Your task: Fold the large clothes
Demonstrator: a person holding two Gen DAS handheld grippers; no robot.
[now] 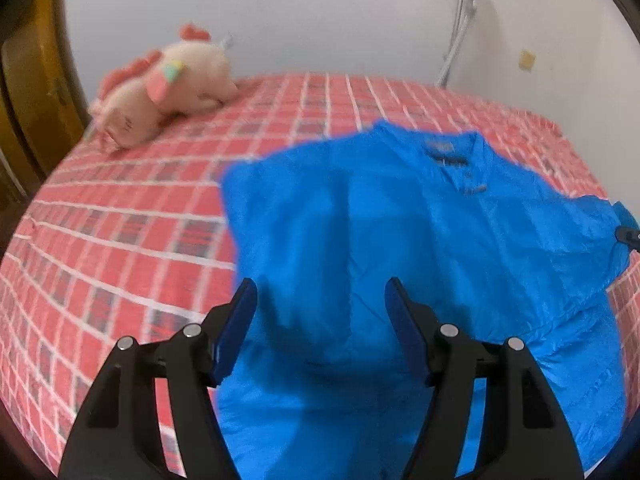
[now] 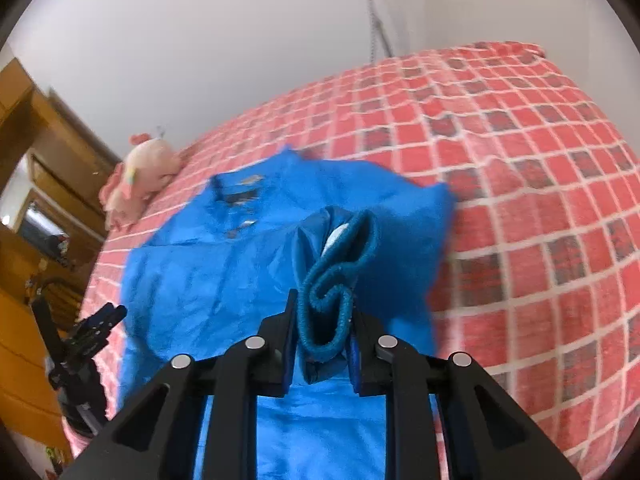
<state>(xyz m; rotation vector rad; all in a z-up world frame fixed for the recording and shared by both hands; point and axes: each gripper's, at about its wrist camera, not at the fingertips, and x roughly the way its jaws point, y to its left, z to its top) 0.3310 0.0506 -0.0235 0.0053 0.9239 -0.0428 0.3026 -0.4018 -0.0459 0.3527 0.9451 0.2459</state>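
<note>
A bright blue polo shirt (image 1: 400,232) lies front up on the bed, collar toward the far wall. My left gripper (image 1: 320,300) is open and empty, hovering over the shirt's lower left part. My right gripper (image 2: 323,314) is shut on the shirt's ribbed sleeve cuff (image 2: 332,280), lifting the sleeve above the shirt body (image 2: 208,272). The right gripper's tip shows in the left wrist view (image 1: 626,234) at the shirt's right edge. The left gripper shows in the right wrist view (image 2: 100,322) at the shirt's left side.
The bed has a red checked sheet (image 1: 120,220). A pink plush toy (image 1: 160,88) lies at its far left corner. A wooden door (image 1: 28,80) stands on the left. A white wall with a cable (image 1: 460,20) is behind the bed.
</note>
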